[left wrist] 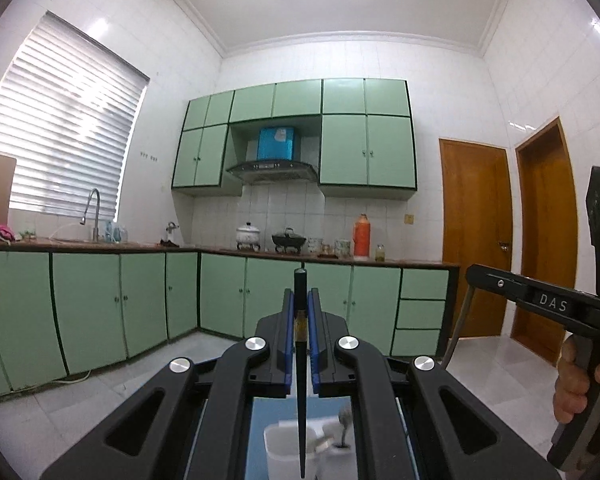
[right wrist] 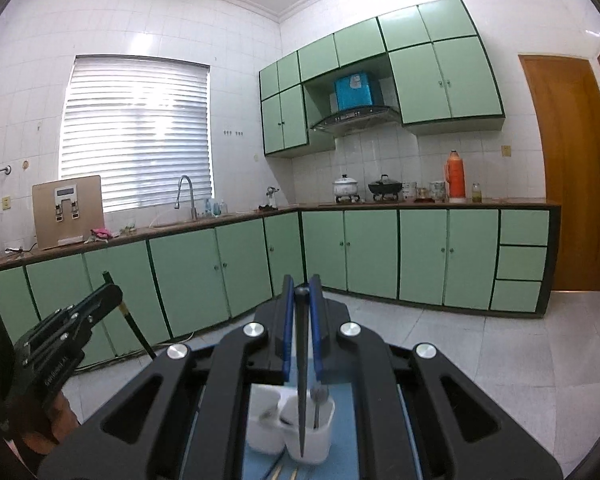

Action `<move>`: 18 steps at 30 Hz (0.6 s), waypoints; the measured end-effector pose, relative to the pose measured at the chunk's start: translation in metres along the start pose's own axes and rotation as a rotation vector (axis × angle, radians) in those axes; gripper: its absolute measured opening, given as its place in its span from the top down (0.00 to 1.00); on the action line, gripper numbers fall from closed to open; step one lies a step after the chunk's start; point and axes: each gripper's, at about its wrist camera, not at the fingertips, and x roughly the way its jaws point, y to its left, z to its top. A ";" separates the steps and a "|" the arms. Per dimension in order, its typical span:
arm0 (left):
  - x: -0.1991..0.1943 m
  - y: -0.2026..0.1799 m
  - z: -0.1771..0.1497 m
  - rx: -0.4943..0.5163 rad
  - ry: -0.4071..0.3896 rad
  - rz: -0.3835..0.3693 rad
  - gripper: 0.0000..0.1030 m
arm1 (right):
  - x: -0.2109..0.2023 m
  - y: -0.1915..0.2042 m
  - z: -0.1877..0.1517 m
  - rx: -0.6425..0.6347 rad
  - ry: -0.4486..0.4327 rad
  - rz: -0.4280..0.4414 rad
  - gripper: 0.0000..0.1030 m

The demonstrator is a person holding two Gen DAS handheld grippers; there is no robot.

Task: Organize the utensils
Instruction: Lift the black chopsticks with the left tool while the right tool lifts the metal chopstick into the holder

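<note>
A: How many chopsticks are up?
B: Two, one per gripper. The left gripper is clamped on a chopstick: black, slim, tapering to a point at 6 o'clock, blunt end sticking out past the fingertips at 12. The right gripper pinches a second chopstick the same way.
A: Any gap between the jaws?
B: Only the stick's thickness. The blue pads press it from both sides.
A: Where do the tips hang?
B: Over the cups. From the right wrist I count two white plastic cups, rounded, touching side by side, at 6 o'clock. The stick's point sits over the right-hand one.
A: Anything inside?
B: Metal utensils, grey and shiny; blurred, so I can't count them. The cups stand on a blue mat.
A: Can each gripper see the other?
B: Yes. From the left wrist the right one shows at 3 o'clock, matte black, a hand on its grip. From the right wrist the left one shows at 8 o'clock.
A: Background?
B: Glossy green cabinets, white tiles, two wooden doors.
</note>
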 end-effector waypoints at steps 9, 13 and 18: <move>0.075 0.008 -0.009 -0.010 0.000 0.024 0.94 | 0.067 -0.012 -0.004 -0.018 0.018 -0.014 0.93; 0.105 0.014 -0.030 -0.016 0.058 0.027 0.94 | 0.096 -0.023 -0.024 0.004 0.066 -0.015 0.93; 0.132 0.022 -0.064 -0.018 0.154 0.029 0.94 | 0.117 -0.030 -0.056 0.037 0.131 -0.008 0.93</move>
